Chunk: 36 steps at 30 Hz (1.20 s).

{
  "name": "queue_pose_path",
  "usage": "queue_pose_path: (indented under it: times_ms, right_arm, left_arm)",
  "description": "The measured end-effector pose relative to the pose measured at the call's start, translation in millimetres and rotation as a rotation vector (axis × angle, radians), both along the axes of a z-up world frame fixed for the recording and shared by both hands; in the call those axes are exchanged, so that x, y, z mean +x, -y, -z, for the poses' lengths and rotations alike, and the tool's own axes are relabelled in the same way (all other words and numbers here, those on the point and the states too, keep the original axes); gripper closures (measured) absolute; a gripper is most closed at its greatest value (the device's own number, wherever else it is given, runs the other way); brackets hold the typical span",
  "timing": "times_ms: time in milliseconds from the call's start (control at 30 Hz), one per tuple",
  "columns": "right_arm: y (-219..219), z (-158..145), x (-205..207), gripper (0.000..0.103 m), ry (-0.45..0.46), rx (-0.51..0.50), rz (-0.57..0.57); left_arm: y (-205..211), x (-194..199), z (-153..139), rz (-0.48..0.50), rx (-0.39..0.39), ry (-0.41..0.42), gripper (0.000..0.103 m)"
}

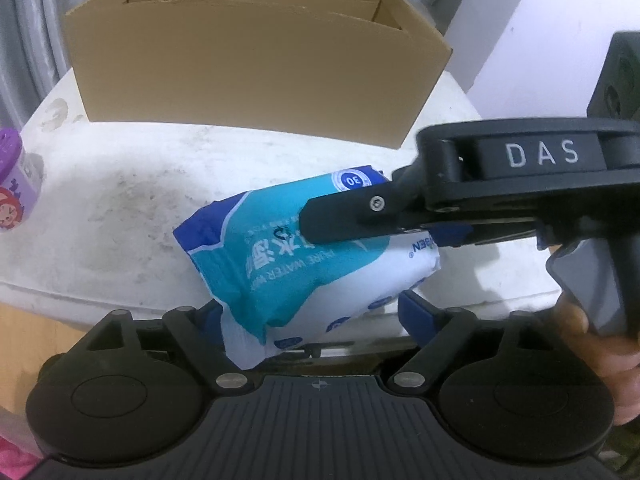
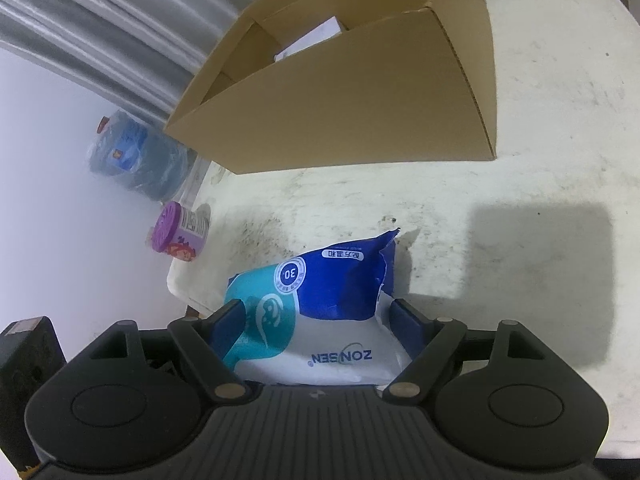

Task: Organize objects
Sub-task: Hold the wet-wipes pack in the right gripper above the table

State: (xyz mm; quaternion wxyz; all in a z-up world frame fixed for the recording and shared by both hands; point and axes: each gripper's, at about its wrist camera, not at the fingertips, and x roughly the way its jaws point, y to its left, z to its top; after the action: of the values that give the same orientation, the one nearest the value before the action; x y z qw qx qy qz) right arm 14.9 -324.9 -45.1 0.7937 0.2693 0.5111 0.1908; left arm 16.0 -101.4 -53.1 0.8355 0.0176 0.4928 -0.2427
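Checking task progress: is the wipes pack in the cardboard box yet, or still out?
Out. The wipes pack sits in front of the cardboard box, above the white table, gripped by the right gripper and left gripper.

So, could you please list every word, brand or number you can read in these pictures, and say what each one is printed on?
"DAS": on the right hand-held gripper body.
"ZONSEN": on the wet wipes pack, white part.
"30": in a round badge on the pack.
"PURE WATER W…": on the pack, cut off in the left wrist view.
Chinese characters on the pack: too blurred to read.
Purple-lidded jar label: too small to read.
Cardboard box: no print visible.
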Motion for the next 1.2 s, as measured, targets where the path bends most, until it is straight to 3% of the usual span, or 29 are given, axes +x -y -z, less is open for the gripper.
queue_pose_path:
  times_ms: [1200]
  right_arm:
    - [-5.7,-18.3,-13.6,0.022,0.056,-0.09,-0.021]
  left_arm:
    - [12.0,-11.9,-8.4,0.052,0.014,0.016,0.019]
